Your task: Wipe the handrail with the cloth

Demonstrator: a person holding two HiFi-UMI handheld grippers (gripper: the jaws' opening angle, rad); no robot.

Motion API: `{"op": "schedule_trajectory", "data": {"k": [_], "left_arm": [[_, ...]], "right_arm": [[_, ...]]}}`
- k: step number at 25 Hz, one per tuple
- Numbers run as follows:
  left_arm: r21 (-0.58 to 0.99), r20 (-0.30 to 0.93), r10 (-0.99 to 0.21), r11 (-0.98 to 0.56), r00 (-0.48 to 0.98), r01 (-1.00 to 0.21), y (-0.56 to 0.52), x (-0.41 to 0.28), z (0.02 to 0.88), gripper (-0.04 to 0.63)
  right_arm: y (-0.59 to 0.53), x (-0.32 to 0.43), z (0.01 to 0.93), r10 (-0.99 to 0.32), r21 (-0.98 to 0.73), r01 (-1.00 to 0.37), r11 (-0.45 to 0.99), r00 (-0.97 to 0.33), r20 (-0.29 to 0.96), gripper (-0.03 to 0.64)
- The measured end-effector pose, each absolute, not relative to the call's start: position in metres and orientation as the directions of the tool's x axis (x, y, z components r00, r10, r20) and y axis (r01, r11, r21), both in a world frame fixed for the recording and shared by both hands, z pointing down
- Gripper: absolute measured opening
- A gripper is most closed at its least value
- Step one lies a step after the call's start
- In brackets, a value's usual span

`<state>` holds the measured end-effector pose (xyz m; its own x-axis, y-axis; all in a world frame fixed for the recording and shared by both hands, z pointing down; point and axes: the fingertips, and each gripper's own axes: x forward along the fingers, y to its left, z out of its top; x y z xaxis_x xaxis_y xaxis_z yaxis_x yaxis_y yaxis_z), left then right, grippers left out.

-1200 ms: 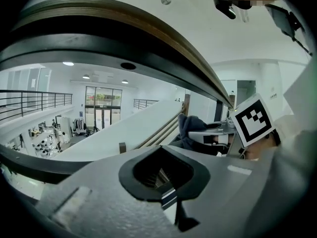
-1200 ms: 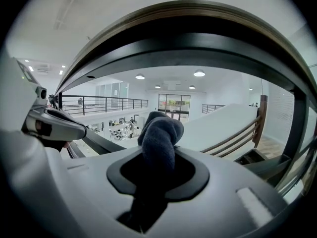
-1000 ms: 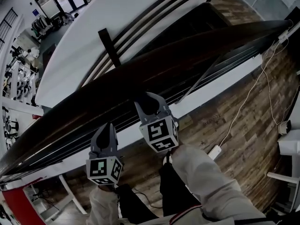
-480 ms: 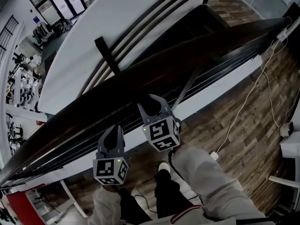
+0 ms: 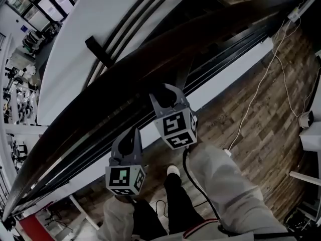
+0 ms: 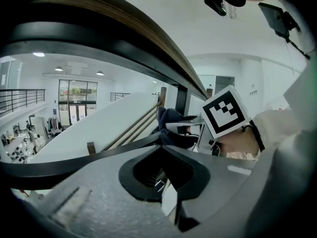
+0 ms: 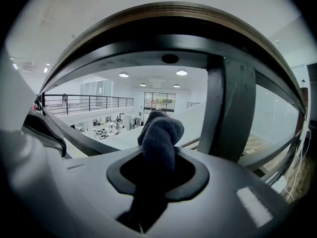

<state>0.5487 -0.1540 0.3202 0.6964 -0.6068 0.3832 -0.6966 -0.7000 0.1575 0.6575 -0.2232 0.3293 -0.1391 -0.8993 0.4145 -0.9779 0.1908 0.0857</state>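
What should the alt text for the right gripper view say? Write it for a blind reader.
The right gripper is shut on a bunched dark fabric cloth that sticks up below the dark, brown-edged handrail curving overhead. A black upright post stands at right, with a bright white hall beyond.

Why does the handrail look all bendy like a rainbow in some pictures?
Right gripper view: the wide-angle lens bows the straight handrail into an arch, and black corners ring the picture. Left gripper view: the same bowing. Head view: it bends much less but looks almost black, with its wood grain lost in the dark.
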Motion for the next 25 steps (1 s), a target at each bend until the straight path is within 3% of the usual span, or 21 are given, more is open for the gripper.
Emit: {"op": "schedule_trajectory", "data": {"k": [11,17,21,25], "left_arm": [[0.161,0.394,-0.587,-0.713,0.707,-0.682,-0.143,0.556,0.324,0.003],[0.155,0.392,-0.604,-0.7,0.694,-0.697,-0.129,0.509,0.332,0.003],[0.186,0.364,-0.631,-0.672,0.685,-0.717,-0.113,0.458,0.346,0.003],[0.228,0.321,-0.68,-0.62,0.659,-0.751,-0.096,0.355,0.349,0.003]], "right_arm": [[-0.223,0.691,0.326,-0.909,0.131,-0.981,0.144,-0.079,0.408,0.091],[-0.214,0.678,0.309,-0.949,0.169,-0.98,0.102,-0.045,0.313,0.091],[-0.183,0.62,0.314,-0.956,0.182,-0.977,0.109,-0.053,0.29,0.091],[-0.15,0.485,0.336,-0.926,0.178,-0.954,0.24,-0.17,0.338,0.091]]}}
